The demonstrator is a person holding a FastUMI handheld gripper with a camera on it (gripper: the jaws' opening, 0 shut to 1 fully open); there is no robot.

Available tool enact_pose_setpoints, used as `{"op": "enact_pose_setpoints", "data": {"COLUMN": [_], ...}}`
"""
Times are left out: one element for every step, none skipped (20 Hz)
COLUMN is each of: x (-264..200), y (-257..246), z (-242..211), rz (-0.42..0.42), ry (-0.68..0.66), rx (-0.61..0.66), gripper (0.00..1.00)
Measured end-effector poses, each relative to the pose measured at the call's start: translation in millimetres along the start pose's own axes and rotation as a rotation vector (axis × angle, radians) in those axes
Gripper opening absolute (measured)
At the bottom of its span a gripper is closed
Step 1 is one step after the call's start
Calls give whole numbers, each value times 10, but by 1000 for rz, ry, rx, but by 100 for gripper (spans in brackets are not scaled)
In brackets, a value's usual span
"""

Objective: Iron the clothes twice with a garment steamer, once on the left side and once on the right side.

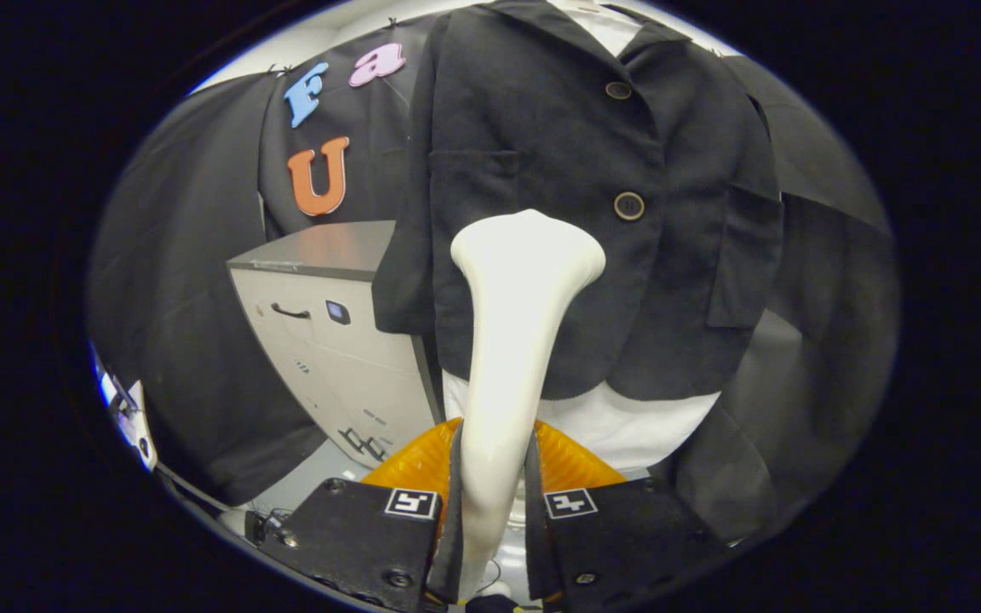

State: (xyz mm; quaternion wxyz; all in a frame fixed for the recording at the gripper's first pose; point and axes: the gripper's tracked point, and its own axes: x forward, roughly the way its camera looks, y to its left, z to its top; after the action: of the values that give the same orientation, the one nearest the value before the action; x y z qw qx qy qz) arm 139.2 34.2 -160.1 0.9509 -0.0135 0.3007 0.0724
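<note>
**Op:** White plastic steamer [514, 340] is clamped in my gripper [495, 494]. Both fingers press on its handle, one on each side, low near the base.

**Eng:** Head position?

**Op:** Steamer rises straight up from between the fingers and flares into a wide head. That head sits over the lower front of the black jacket [576, 170], on the panel left of the button line as I see it, below the chest pocket. Can't tell if it's touching the cloth or just off it.

**Eng:** Jacket state?

**Op:** Hanging upright, buttoned. Lower button [628, 205] is just beside the head, upper button [617, 89] higher up near the lapel. White garment [618, 421] shows under the hem and at the collar. One sleeve [742, 255] hangs on the far side from the steamer head.

**Eng:** Surroundings?

**Op:** Grey filing cabinet [329, 340] stands beside the jacket, partly behind its other sleeve. Orange ribbed piece [418, 464] sits just ahead of the fingers, split by the steamer handle. Black cloth wall behind everything.
</note>
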Motion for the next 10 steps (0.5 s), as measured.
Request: {"op": "enact_pose_setpoints", "data": {"x": [10,17,-1,-35,-84,-92,-123,-182,-287,-444], "y": [-20,-31,-44,-47,-55,-41,-51,-63,-107,-189], "z": [-34,-59,-82,-90,-74,-49,-15,31,76,136], "rz": [-7,-13,-20,-23,-23,-27,-33,-41,-48,-58], "ry": [8,12,15,15,8,1,-13,-30,-50,-72], "rx": [3,8,13,20,30,38,45,52,56,58], "gripper": [33,33,33,33,33,33,33,33,32,33]}}
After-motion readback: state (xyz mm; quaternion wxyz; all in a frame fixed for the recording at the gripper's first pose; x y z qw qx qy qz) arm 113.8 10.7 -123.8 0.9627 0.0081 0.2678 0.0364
